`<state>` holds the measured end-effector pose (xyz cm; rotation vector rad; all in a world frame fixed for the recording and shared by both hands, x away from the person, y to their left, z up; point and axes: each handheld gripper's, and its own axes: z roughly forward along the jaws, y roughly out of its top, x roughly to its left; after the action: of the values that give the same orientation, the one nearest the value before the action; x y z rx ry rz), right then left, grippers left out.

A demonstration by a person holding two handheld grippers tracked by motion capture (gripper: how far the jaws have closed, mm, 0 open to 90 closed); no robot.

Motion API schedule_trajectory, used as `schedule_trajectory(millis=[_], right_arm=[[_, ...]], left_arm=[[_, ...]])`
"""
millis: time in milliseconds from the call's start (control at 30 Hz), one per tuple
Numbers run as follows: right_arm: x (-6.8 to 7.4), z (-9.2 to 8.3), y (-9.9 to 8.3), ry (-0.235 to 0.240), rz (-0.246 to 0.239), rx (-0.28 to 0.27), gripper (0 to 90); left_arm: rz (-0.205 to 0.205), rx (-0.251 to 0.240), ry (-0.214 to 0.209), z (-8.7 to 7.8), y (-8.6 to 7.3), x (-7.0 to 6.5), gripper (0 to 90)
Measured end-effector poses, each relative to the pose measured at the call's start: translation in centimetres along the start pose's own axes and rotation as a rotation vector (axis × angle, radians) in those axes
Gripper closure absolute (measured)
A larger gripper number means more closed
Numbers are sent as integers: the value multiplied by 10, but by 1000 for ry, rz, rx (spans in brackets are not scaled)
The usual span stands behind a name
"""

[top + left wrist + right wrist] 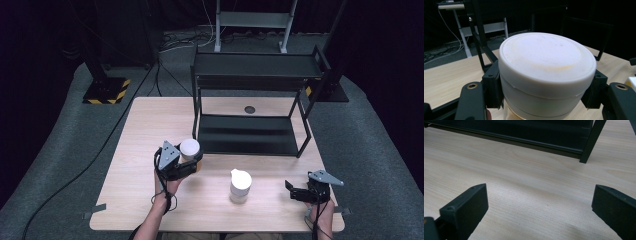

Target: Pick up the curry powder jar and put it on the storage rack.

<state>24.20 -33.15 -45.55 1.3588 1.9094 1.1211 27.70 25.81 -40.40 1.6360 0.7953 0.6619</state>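
— What is your left tool holding?

— Its jaws are clamped on both sides of a round white lidded plastic jar, just under the lid. You hold it near the middle of the light wooden worktop, just beside the front left leg of the black two-tier metal rack.

— And your right tool?

— It is wide open with nothing between its jaws, low near the worktop's front right corner. A white spouted lidded jug stands between your tools, nearer the front edge.
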Motion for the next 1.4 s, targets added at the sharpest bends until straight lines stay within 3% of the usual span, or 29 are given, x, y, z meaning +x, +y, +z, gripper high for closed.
schedule_trajectory(millis=[567, 967, 1400], right_arm=[[-1, 1, 1, 7, -2, 3, 0], [-2, 1, 1, 9, 2, 5, 0], [-3, 1, 1, 13, 5, 5, 0]], left_arm=[[48, -33, -24, 9, 25, 7, 337], [56, -53, -32, 20, 41, 10, 337], [64, -43, -52, 33, 55, 15, 337]])
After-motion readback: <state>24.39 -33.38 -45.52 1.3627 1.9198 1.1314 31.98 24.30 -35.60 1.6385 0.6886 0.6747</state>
